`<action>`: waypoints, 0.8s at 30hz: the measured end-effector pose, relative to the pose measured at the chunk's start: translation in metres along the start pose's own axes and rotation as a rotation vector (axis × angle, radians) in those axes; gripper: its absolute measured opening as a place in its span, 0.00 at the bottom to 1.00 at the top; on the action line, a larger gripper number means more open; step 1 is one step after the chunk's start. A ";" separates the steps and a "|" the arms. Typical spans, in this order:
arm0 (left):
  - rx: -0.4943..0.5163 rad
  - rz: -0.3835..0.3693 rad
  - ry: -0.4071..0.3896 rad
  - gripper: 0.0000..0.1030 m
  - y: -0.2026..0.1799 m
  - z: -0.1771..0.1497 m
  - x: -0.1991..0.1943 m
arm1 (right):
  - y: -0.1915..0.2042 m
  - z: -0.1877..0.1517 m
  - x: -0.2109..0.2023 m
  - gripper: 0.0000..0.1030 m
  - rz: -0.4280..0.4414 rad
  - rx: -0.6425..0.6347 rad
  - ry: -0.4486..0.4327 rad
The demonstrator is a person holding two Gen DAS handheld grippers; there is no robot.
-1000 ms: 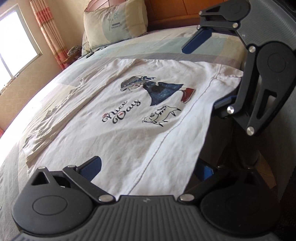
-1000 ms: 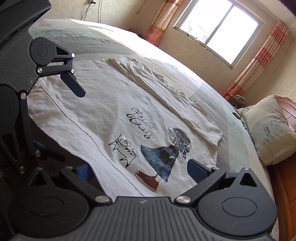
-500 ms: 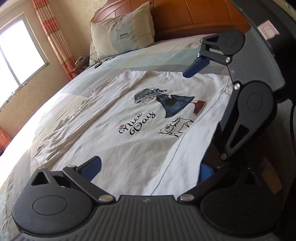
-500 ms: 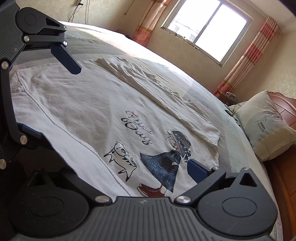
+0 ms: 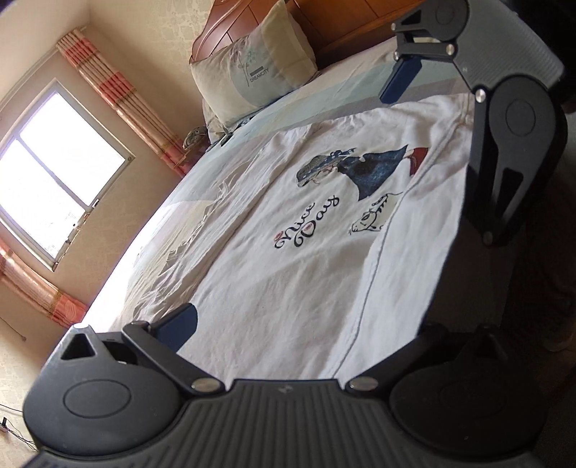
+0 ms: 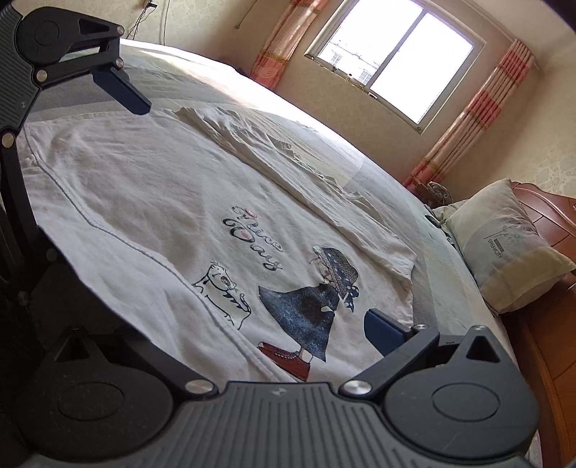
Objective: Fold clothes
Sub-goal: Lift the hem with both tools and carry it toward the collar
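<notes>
A white T-shirt with a "Nice Day" print lies spread on the bed, its far side folded inward in a long strip. My left gripper is open wide at the shirt's near edge; one blue pad rests over the cloth, and the other finger is hidden in shadow beneath the edge. My right gripper is also open wide, farther along the same edge by the printed shoe, with one blue pad above the cloth. Neither has closed on the fabric.
The bed has a pale blue-grey sheet. A pillow leans on the wooden headboard. A bright window with striped pink curtains fills the far wall. The bed's near edge drops into shadow.
Both cameras have tilted and drawn closer to the shirt's near edge. The two grippers stand farther apart along that edge. Both stay open, and the shirt lies as before.
</notes>
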State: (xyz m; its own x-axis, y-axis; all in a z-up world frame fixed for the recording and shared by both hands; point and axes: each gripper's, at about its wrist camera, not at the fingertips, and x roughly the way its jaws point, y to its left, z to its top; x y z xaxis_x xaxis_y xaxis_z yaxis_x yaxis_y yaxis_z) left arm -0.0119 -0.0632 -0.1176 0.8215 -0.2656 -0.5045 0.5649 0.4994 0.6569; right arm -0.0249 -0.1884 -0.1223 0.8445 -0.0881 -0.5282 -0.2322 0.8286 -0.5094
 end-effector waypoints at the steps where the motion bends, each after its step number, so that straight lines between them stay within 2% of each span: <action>1: 0.000 0.009 0.010 0.99 0.003 -0.006 -0.001 | 0.000 -0.004 0.000 1.00 -0.019 -0.020 0.006; 6: -0.007 0.041 0.045 0.99 0.014 -0.027 -0.003 | -0.008 -0.020 -0.001 1.00 -0.087 -0.062 0.027; 14: 0.051 0.069 0.062 1.00 0.018 -0.029 0.002 | -0.021 -0.025 0.005 1.00 -0.152 -0.083 0.063; 18: 0.017 0.077 0.074 1.00 0.021 -0.025 0.004 | -0.028 -0.028 0.006 1.00 -0.137 -0.054 0.059; 20: 0.018 0.103 0.068 1.00 0.022 -0.022 0.004 | -0.027 -0.028 0.005 1.00 -0.160 -0.059 0.039; 24: 0.005 0.105 0.069 1.00 0.029 -0.021 0.004 | -0.030 -0.021 0.002 1.00 -0.210 -0.043 -0.007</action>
State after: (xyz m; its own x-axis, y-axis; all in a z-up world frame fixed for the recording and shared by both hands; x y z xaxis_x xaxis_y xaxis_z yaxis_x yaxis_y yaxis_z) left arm 0.0064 -0.0329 -0.1126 0.8692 -0.1546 -0.4696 0.4761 0.5177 0.7108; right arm -0.0263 -0.2253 -0.1228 0.8800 -0.2524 -0.4023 -0.0705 0.7682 -0.6363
